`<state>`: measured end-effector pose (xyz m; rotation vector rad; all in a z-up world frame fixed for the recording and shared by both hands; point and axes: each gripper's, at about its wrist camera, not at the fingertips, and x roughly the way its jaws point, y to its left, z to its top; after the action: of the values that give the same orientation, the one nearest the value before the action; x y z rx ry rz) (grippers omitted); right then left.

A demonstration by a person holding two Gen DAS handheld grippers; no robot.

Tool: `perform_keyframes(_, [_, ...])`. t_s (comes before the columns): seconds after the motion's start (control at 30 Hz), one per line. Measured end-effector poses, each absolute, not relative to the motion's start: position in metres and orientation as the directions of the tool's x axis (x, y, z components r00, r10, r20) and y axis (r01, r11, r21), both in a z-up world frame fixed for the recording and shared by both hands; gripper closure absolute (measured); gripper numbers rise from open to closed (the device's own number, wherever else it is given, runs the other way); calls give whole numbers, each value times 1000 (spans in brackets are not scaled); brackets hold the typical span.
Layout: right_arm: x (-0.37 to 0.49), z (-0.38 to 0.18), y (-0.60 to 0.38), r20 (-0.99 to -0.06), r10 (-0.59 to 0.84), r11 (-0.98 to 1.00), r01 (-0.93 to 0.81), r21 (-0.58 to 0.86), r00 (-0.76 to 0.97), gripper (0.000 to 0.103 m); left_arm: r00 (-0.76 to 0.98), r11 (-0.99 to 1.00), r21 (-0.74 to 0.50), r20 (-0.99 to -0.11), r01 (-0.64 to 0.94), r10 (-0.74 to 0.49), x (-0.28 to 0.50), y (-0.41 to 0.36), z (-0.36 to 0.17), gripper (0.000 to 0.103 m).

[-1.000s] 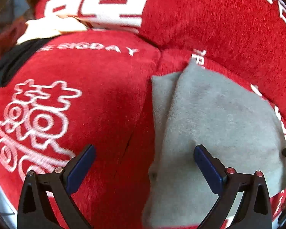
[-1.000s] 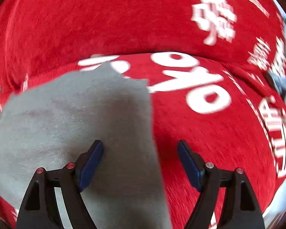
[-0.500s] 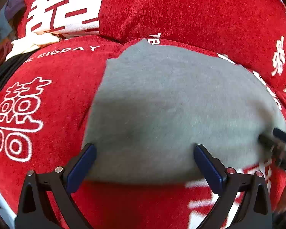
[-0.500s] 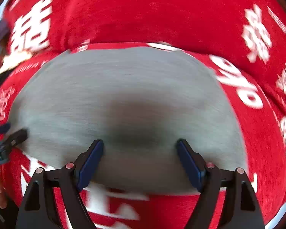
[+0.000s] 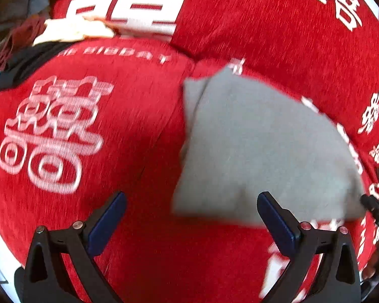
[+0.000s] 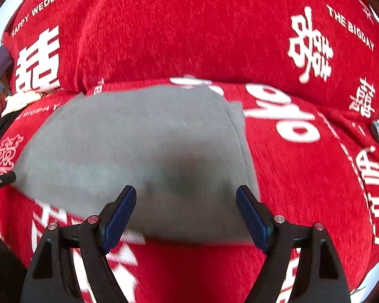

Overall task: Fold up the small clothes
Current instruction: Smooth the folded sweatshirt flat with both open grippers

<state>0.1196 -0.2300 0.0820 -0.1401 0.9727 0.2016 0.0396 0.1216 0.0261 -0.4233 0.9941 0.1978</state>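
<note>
Cloth: my grey garment (image 6: 139, 146) lies folded flat on the red cover (image 6: 189, 38).
Left view only: pale clothes pile (image 5: 70, 31).
Grippers: my left gripper (image 5: 190, 217) and right gripper (image 6: 185, 212) spread, pinching nothing.

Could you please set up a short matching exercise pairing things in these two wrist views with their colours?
Things:
1. folded garment
2. sofa cover
3. pads of the right hand-held gripper
4. lettering "HAPPY WEDDING"

Colours:
A. white
B. grey
C. dark blue
D. red

Pairs: 1-B, 2-D, 3-C, 4-A
</note>
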Motion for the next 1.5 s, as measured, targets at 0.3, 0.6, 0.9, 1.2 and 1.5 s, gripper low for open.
perform_keyframes(0.3, [183, 45, -171, -888, 49, 976, -209, -53, 457, 19, 519, 912, -262, -852, -316, -65, 138, 69, 34, 0])
perform_keyframes(0.6, [243, 30, -168, -905, -8, 982, -166, -86, 425, 1, 451, 958, -47, -888, -282, 89, 206, 35, 4, 0])
perform_keyframes(0.9, [269, 21, -167, -907, 22, 988, -147, -44, 420, 0, 470, 961, -60, -879, -271, 77, 222, 41, -3, 0])
perform_keyframes(1.2, [259, 34, -148, -922, -5, 987, -144, -66, 388, 0, 457, 960, -52, -886, -276, 83, 217, 40, -2, 0])
perform_keyframes(1.5, [188, 42, -152, -890, -14, 978, -178, -106, 456, 0, 489, 964, -55, -868, -259, 82, 146, 33, 6, 0])
